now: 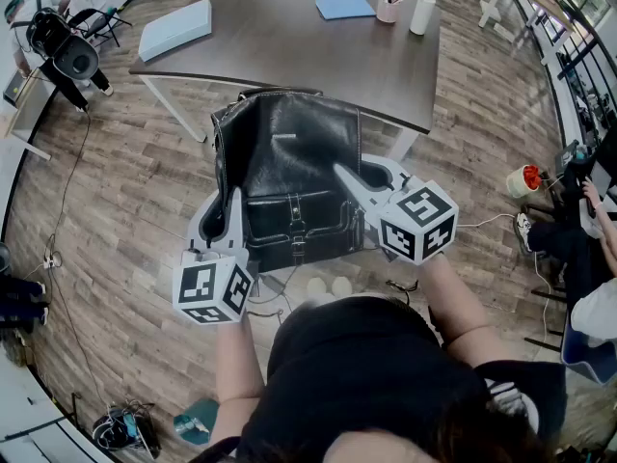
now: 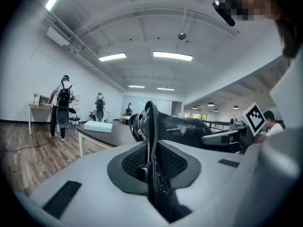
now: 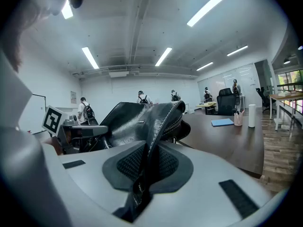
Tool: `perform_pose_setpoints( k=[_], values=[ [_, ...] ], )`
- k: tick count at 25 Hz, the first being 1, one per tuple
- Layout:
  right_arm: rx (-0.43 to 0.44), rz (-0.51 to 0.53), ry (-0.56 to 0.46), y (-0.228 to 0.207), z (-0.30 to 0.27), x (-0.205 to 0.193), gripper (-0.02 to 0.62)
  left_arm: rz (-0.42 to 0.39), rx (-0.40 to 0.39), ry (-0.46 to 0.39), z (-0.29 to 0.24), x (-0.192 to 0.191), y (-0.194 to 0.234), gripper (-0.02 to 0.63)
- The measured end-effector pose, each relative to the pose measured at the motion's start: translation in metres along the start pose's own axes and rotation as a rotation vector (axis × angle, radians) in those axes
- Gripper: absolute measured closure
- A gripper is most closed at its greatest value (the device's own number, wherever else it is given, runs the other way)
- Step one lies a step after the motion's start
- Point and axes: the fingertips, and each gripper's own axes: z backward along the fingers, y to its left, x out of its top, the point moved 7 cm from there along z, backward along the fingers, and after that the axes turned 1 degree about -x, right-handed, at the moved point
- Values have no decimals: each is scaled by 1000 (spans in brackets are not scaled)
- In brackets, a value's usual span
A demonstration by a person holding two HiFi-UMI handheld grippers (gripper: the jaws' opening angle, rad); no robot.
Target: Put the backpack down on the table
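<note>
A black leather backpack point(image 1: 289, 177) hangs in the air just short of the near edge of the dark table point(image 1: 289, 46), held up by both grippers. My left gripper point(image 1: 232, 199) is shut on the backpack's left edge point(image 2: 150, 141); a thin black strip of leather runs between its pads. On the bag's right side my right gripper point(image 1: 339, 174) is shut on the zipped edge point(image 3: 158, 131). From each gripper view the other gripper's marker cube shows across the bag, the right cube point(image 2: 254, 117) and the left cube point(image 3: 53, 120).
On the table lie a pale flat box point(image 1: 174, 29), a blue notebook point(image 1: 345, 7), a pen cup point(image 1: 388, 8) and a white cylinder point(image 1: 422, 13). Cables point(image 1: 405, 285) trail on the wood floor under the bag. People stand far left; someone sits at the right edge.
</note>
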Motion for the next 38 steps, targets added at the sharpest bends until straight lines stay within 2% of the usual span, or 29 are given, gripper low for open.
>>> perform_pose_setpoints(
  k=[15,38],
  values=[
    [28,-51,52,18,-35,-17,548,16,19,49,8,-16,37,529],
    [66,-37,71,36,-75,-10,548,15,52,32,20,-12,73,531]
  ],
)
